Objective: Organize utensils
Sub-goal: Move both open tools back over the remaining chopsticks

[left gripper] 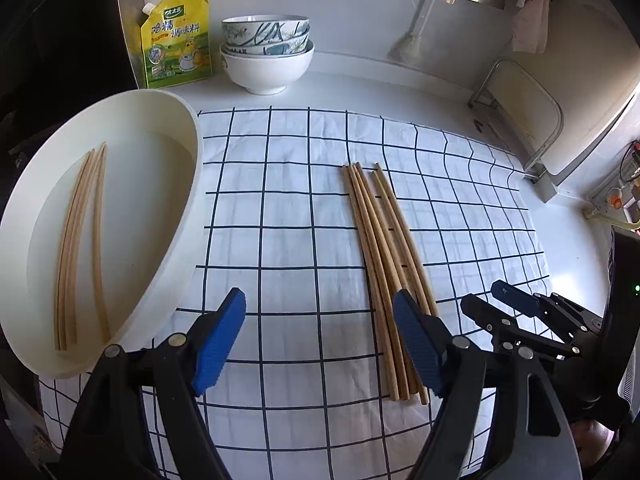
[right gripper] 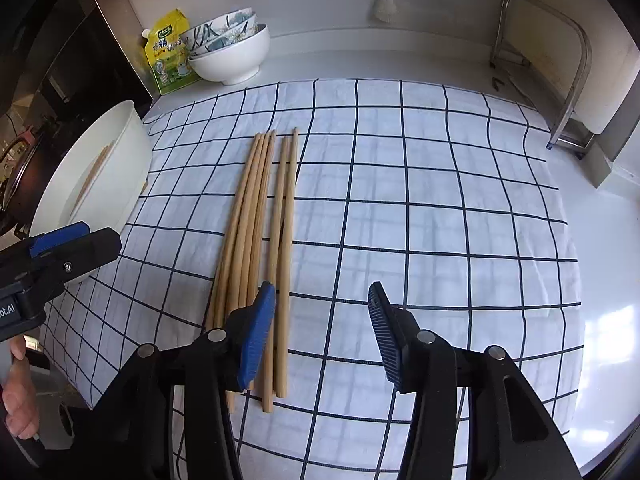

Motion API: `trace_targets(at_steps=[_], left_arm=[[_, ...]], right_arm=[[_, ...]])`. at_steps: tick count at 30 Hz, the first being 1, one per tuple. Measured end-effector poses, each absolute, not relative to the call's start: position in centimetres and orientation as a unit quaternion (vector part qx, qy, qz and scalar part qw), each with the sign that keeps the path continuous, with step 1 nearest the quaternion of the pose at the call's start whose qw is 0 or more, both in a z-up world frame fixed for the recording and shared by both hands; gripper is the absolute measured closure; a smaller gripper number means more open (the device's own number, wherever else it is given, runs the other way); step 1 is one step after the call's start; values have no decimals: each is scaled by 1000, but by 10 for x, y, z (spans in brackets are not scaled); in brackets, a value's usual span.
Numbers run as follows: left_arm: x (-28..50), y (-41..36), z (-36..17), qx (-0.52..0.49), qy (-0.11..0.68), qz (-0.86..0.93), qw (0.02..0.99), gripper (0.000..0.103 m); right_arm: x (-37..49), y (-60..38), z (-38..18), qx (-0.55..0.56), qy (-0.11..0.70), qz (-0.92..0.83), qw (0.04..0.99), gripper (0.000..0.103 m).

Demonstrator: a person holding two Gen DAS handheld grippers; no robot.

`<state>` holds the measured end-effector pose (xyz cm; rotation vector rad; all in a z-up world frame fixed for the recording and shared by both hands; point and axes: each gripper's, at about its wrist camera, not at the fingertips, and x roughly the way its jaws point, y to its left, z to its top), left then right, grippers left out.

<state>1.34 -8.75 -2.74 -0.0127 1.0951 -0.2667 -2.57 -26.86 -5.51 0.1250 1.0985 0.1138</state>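
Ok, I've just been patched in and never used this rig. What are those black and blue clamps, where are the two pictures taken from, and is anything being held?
There is no robot arm. A person holds a hand-held two-finger clamp in each hand, and each carries a wide-angle camera looking along its fingers. One picture comes from the left gripper, the other from the right gripper; the black arms with blue pads at the bottom are the camera's own gripper. Both are open and hold nothing. On the checked cloth lies a bundle of loose chopsticks. At the left sits a white tray with a few chopsticks in it. At the back stand stacked bowls and a yellow seasoning pouch.
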Motion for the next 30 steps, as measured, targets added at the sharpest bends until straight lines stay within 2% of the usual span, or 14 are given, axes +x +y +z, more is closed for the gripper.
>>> trace_targets(at_steps=[17, 30], left_arm=[[8, -90, -61, -13, 546, -107, 831, 26], [15, -113, -80, -2, 550, -112, 828, 26]], right_arm=[[-13, -250, -81, 6, 525, 62, 849, 56], [-13, -282, -82, 6, 526, 32, 850, 56]])
